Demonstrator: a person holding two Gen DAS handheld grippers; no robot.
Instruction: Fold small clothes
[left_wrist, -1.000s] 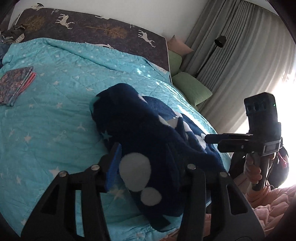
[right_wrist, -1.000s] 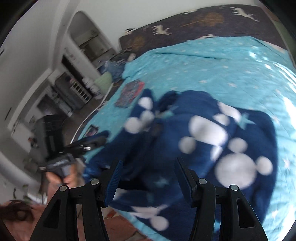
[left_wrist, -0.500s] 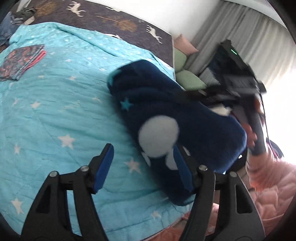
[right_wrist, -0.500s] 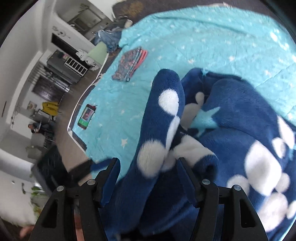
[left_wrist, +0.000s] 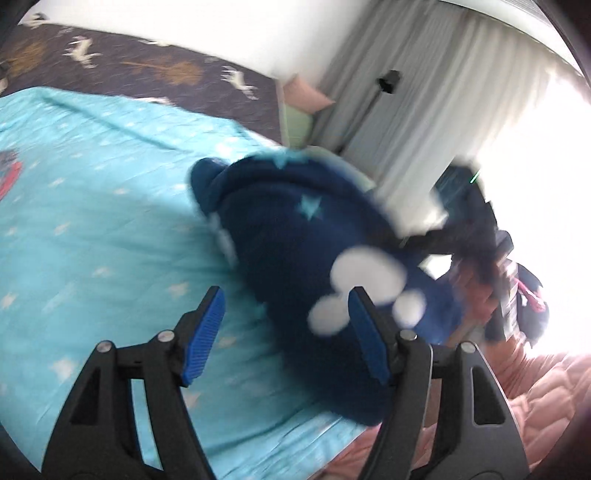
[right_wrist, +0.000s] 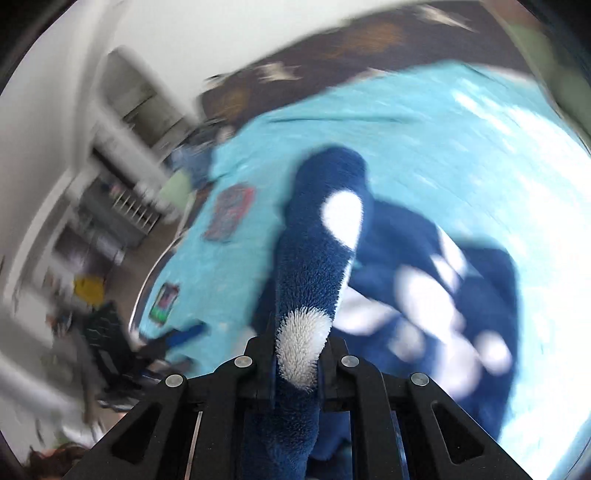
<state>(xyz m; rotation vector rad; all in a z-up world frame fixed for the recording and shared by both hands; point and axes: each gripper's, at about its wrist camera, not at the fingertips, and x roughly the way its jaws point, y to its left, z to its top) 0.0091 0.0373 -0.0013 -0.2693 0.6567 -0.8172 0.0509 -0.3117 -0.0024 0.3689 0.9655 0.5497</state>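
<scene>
Navy fleece garment w/ white dots (left_wrist: 295, 258) lies bunched on my turquoise quilt (left_wrist: 92, 221) nr its edge; my right gripper (right_wrist: 297, 354) is clamped on a raised fold, left gripper (left_wrist: 286, 332) gapes wide, nothing in it, w/ folded patterned cloth (right_wrist: 231, 214) well apart

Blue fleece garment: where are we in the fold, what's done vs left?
Done: one patterned piece lies folded flat on the turquoise blanket.
In hand: the right gripper is shut on a strip of the blue fleece garment; the rest is bunched on the bed. The left gripper is open beside it, holding nothing.
Left: no flat fold visible yet, so essentially the whole fold.
</scene>
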